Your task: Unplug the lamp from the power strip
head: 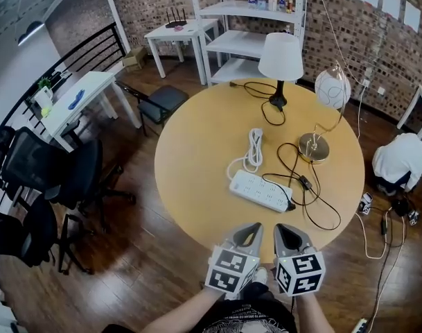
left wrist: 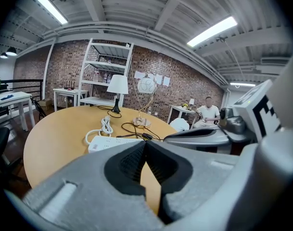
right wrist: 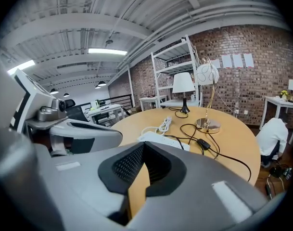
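The left gripper (head: 254,229) and right gripper (head: 281,229) hover clenched and empty at the table's (head: 197,151) near edge. Just ahead lies the power strip (head: 259,189), with a black cord (head: 304,182) plugged into its right end. The gold lamp (head: 313,146) stands beyond.

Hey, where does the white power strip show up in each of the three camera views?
Head view: power strip just right of and below centre.
Left gripper view: left of centre, below the middle.
Right gripper view: slightly right of centre, below the middle.
Shared landmark: gold lamp base, right of the strip everywhere.
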Demonstrator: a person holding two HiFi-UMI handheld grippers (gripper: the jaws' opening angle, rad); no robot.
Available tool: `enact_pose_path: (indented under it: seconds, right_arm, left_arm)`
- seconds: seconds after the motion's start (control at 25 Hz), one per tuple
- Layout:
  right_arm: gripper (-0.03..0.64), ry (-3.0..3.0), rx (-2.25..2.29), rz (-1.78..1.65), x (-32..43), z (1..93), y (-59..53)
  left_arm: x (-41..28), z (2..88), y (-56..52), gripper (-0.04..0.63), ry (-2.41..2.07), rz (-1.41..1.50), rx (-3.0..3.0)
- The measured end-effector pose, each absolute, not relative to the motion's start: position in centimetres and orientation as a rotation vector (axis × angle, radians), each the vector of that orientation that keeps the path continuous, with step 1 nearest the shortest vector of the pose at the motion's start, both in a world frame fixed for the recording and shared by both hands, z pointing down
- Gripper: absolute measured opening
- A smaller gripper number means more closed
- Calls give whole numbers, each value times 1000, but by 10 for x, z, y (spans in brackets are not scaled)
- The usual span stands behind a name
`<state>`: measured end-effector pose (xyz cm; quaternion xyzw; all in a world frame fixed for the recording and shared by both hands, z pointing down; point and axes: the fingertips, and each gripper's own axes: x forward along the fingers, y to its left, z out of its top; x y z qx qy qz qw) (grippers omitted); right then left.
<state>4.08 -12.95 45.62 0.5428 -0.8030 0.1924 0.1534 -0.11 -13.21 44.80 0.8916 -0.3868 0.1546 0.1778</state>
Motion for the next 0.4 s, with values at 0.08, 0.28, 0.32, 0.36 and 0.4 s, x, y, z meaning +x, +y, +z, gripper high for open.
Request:
enact_pose_path:
  seconds: [0.08,0.28,0.32,0.36,0.4]
  right_arm:
    - [2,-2301,1564,548,39,453,-125]
    - [2,-2298,1578,537,26,448,-113]
    - [2,-2298,1581,535,23,447,-111]
    - [2,-2298,1583,534,20,447,-109]
    - [2,-2299,1585,532,16,447,-107]
  left_arm:
    - [-2,445,-128,2,-1085,436,2534]
    - [-12,441,-117,2,-1067,431,2545]
    - [-15,442,-114,2,-1064,432,2546]
    - [-18,442,-111,2,-1061,432,2547]
    - [-21,443,-109,2,-1058,433,2548]
